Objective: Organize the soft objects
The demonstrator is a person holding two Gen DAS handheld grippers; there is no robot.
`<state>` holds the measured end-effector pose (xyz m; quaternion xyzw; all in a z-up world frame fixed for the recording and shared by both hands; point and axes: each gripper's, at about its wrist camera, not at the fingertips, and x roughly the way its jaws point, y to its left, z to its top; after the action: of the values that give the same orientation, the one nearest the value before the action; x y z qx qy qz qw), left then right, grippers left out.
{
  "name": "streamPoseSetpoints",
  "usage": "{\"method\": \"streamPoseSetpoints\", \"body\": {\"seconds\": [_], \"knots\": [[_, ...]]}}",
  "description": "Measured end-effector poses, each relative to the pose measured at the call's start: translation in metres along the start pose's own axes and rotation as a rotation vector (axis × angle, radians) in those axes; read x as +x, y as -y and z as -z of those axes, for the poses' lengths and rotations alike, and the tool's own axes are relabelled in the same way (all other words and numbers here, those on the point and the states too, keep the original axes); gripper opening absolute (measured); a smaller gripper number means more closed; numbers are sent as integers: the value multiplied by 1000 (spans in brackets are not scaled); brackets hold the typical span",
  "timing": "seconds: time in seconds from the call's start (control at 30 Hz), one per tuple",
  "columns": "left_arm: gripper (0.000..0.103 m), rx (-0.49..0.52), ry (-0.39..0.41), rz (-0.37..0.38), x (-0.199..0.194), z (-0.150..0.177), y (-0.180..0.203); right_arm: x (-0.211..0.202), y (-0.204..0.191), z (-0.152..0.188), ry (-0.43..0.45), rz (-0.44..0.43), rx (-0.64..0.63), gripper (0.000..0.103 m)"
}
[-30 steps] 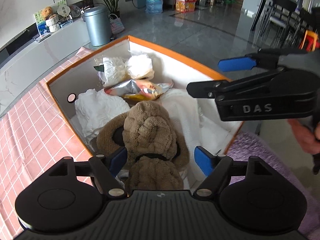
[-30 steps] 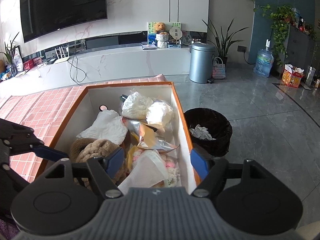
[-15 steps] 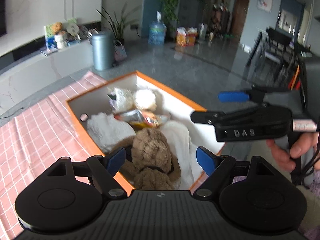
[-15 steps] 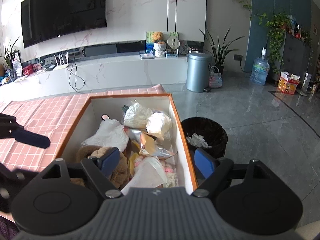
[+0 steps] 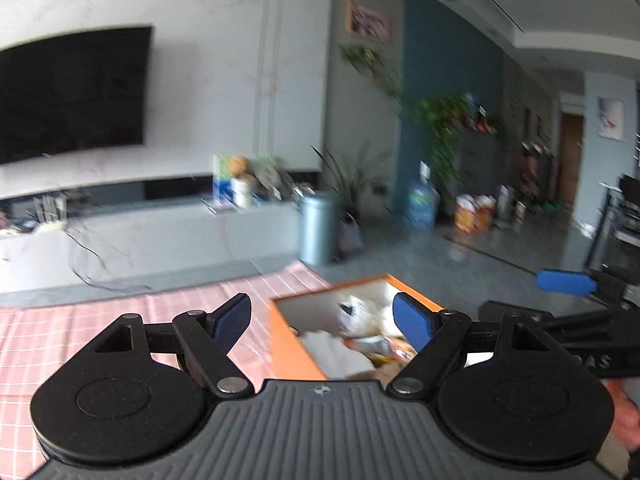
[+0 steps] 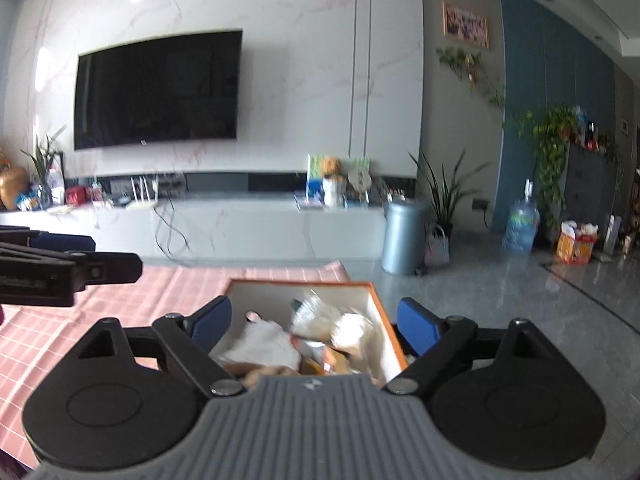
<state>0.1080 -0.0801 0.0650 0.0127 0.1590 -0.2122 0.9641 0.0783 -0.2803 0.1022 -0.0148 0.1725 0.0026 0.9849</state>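
An orange box (image 5: pixel 290 340) with white inner walls stands on the pink checked tablecloth (image 5: pixel 100 320) and holds white soft items (image 5: pixel 336 354), plastic bags and a foil pack. It also shows in the right wrist view (image 6: pixel 384 320), with a white item (image 6: pixel 264 344) and a bit of brown plush (image 6: pixel 256 376). My left gripper (image 5: pixel 322 322) is open and empty, raised above and behind the box. My right gripper (image 6: pixel 316 322) is open and empty, also raised behind it. Each gripper shows at the edge of the other's view.
A long white TV bench (image 6: pixel 240 228) and a wall TV (image 6: pixel 156 88) stand across the room. A grey bin (image 6: pixel 404 236), plants (image 6: pixel 444 196) and a water bottle (image 6: pixel 520 224) stand on the grey floor to the right of the table.
Both grippers have risen and pulled back from the box and tilted upward, so the room fills the views. The brown plush stays in the box, now mostly hidden behind the gripper bodies.
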Motion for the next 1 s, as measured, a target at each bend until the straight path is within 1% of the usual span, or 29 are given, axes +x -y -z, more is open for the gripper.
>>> {"method": "streamPoseSetpoints", "body": {"seconds": [0.1, 0.17, 0.2, 0.27, 0.37, 0.4, 0.47, 0.57, 0.63, 0.7, 0.73, 0.77, 0.83, 0.93, 1.0], "knots": [[94, 3, 42, -39, -10, 5, 0, -10, -15, 3, 41, -7, -12, 89], [94, -10, 58, -54, -16, 10, -1, -16, -24, 7, 62, 0, -18, 94], [94, -20, 70, -68, -19, 14, -2, -18, -27, 9, 67, 4, -18, 99], [94, -31, 80, -107, -24, 23, -4, -22, -32, 14, 71, 6, -7, 100], [94, -13, 62, -180, -29, 37, -2, -24, -38, 23, 53, 15, 15, 100], [95, -6, 62, -195, -32, 41, -3, -25, -39, 26, 45, 14, 22, 100], [95, 4, 69, -252, -36, 50, -1, -25, -43, 35, 29, 15, 25, 100], [95, 7, 53, -301, -34, 57, 1, -23, -50, 47, 7, 36, 27, 100], [95, 4, 49, -302, -33, 62, 2, -21, -53, 54, -2, 49, 36, 100], [95, -25, 52, -283, -34, 65, -1, -20, -56, 61, 4, 62, 43, 100], [98, -32, 53, -274, -34, 67, -1, -20, -57, 65, 9, 67, 41, 100], [103, -31, 51, -267, -35, 71, -1, -20, -58, 68, 13, 71, 38, 100], [103, -48, 38, -290, -34, 74, -4, -19, -61, 75, 18, 73, 27, 100], [103, -90, 16, -276, -33, 77, -13, -18, -59, 85, 22, 85, 23, 100], [103, -92, -1, -293, -32, 82, -15, -17, -58, 89, 14, 86, 28, 100]]}}
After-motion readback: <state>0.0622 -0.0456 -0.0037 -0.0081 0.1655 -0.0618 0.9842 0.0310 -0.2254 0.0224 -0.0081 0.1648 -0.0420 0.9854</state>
